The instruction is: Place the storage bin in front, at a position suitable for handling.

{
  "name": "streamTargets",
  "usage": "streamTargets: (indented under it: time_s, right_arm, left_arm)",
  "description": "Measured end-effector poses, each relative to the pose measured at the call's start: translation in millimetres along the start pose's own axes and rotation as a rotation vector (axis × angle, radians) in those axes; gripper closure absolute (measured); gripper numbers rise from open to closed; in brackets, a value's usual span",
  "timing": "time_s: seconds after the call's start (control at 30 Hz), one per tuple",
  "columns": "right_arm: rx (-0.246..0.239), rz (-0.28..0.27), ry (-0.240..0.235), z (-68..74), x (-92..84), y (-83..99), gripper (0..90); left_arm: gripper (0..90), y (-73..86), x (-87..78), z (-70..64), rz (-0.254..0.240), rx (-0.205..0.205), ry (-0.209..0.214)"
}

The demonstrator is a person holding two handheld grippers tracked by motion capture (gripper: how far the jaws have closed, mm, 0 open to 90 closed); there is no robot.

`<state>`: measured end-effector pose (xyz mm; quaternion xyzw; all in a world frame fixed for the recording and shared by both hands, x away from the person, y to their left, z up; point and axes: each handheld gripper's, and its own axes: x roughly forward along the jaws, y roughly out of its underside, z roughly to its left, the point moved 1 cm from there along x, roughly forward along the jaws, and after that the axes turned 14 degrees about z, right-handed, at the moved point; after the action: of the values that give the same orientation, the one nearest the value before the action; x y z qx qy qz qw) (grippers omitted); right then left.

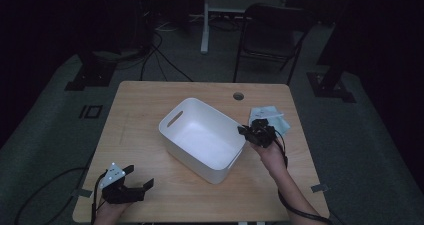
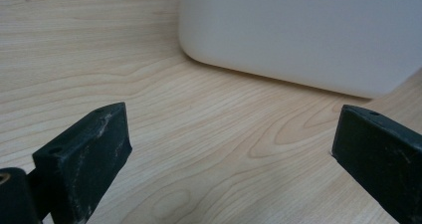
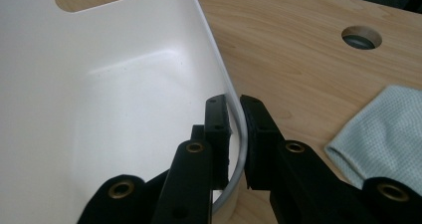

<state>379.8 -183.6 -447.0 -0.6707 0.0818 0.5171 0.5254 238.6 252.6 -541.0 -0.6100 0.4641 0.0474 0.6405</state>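
The white bin (image 1: 202, 139) sits near the middle of the bench (image 1: 140, 110), turned at an angle, with one handle slot toward eleven o'clock. The right gripper (image 1: 243, 130) is clenched on the bin's rim at about three o'clock — in the right gripper view the thin white wall (image 3: 238, 134) runs up between the two black jaws, one inside the bin and one outside, both pressed against it. So the grasp on the bin looks already made; what seems left is shifting or turning the bin to wherever it belongs, and letting go. The bin appears to rest flat on the bench, not lifted.

The left gripper (image 1: 134, 179) lies at seven o'clock from the bin, near the bench's front edge, its jaws spread wide with nothing between them. In the left gripper view it looks across bare wood at the bin's outer wall (image 2: 308, 35), well apart from it — it has no part in the work yet, as far as I can judge.

A pale blue cloth (image 1: 274, 119) lies just beyond the right gripper, at about two o'clock from the bin; part of it is covered by the gripper and hand (image 1: 272, 157). The scene is dim, and the bin's inside looks empty, though the near wall hides part of the floor from the high view.
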Motion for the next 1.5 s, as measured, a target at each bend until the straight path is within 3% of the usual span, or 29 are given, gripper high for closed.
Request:
streamTargets:
  time_s: [0.6,1.0,1.27,1.5]
  right_arm:
    - [0.011,-0.004,-0.038,9.9,-31.3,44.4,82.4]
    - [-0.001,-0.008,-0.056,17.9,-40.8,59.3,82.4]
    - [0.023,-0.032,-0.081,16.1,-43.5,60.5,76.5]
    - [0.045,-0.068,-0.08,15.5,-55.1,62.3,69.7]
  left_arm:
    - [2.1,0.0,1.4,0.6,0.01,-0.009,-0.009]
    - [2.1,-3.5,-1.6,1.4,0.009,-0.01,0.011]
    - [2.1,-25.5,-17.1,-6.4,-0.038,0.028,0.041]
    - [2.1,-55.8,-27.1,-7.8,-0.092,0.055,0.073]
